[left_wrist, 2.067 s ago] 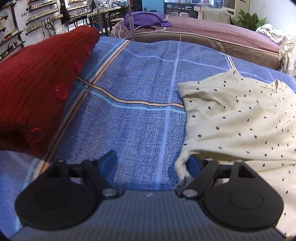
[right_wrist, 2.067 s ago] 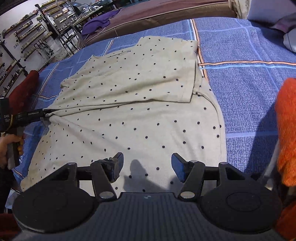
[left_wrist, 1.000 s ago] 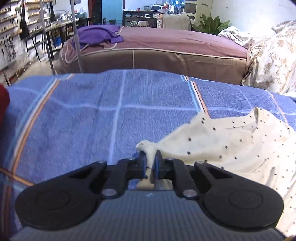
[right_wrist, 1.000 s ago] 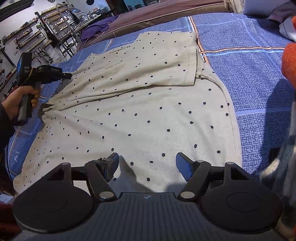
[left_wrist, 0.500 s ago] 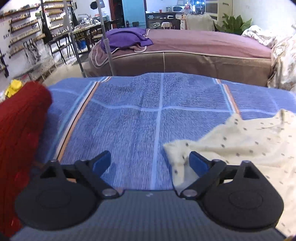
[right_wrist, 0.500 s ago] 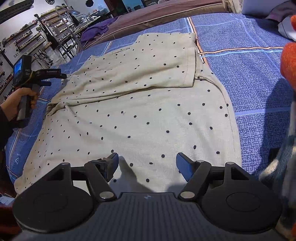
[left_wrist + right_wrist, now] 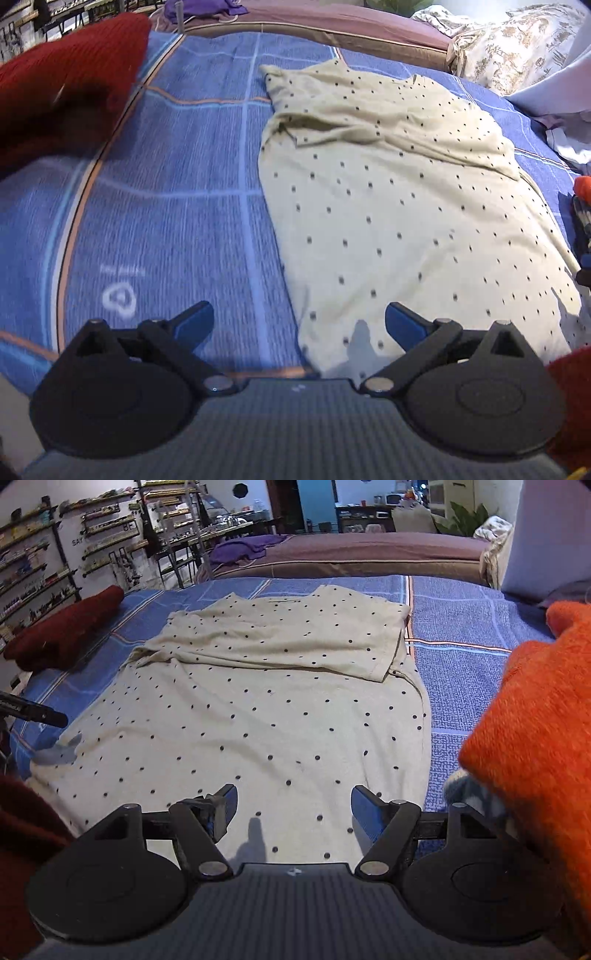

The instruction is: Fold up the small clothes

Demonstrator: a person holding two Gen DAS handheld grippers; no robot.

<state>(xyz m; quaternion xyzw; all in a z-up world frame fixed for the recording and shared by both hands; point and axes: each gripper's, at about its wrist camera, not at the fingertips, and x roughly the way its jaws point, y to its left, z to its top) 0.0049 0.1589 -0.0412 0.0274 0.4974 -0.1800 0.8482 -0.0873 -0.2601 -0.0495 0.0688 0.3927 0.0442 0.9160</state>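
Shirt (image 7: pixel 266 716) lies between red knit (image 7: pixel 62 627) and orange knit (image 7: pixel 535 716)

Even indoor light, soft shadows; left view motion-blurred, both bent by fisheye at edges.

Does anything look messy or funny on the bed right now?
A little. The dotted cream shirt has its sleeves folded in, but the left fold is bunched and wrinkled, not flat like the right one. Nothing is torn or spilled.
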